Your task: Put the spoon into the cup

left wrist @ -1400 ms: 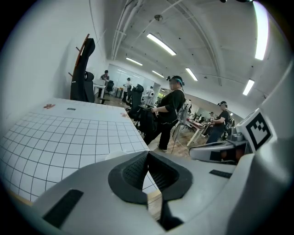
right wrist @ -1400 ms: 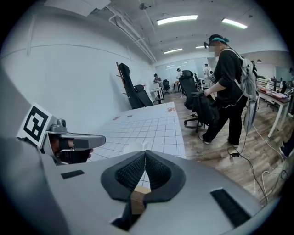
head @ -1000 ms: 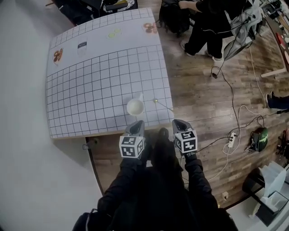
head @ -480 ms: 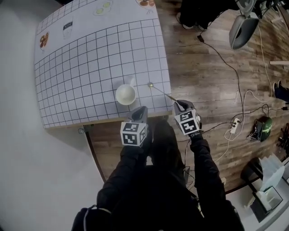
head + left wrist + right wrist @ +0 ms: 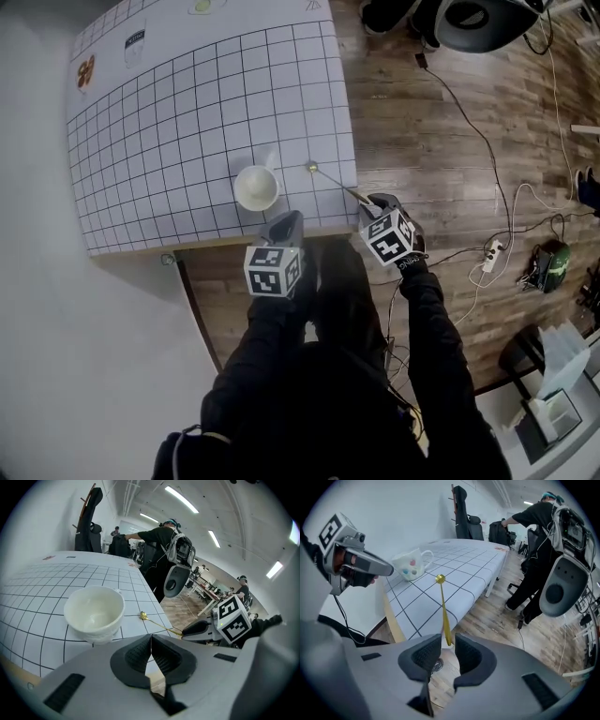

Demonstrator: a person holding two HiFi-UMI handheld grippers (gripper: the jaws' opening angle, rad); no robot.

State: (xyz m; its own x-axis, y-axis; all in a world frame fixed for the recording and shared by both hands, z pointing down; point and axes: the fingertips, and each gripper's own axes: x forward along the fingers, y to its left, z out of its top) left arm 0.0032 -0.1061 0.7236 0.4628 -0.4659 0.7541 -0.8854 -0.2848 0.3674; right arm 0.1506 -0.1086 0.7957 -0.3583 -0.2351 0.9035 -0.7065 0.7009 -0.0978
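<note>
A white cup point(image 5: 256, 187) stands upright near the front edge of the gridded table point(image 5: 187, 112). Right of it lies a thin gold spoon point(image 5: 330, 181), its bowl on the table and its handle sticking out past the table's corner. My right gripper point(image 5: 373, 203) is at that handle end. In the right gripper view the handle point(image 5: 443, 606) runs in between the opening jaws point(image 5: 447, 651), with a gap on both sides. My left gripper point(image 5: 289, 223) hangs just before the table edge below the cup point(image 5: 93, 609), its jaws point(image 5: 151, 641) shut on nothing.
Wood floor lies right of the table, with cables and a power strip point(image 5: 487, 270). A person point(image 5: 536, 536) stands beyond the table's far end beside a grey rounded device point(image 5: 560, 585). A black chair point(image 5: 91, 520) stands at the far side.
Both grippers have come down toward the table's front edge. The right one rolled, came onto the spoon handle's end and its jaws have parted. Cup and spoon have not moved.
</note>
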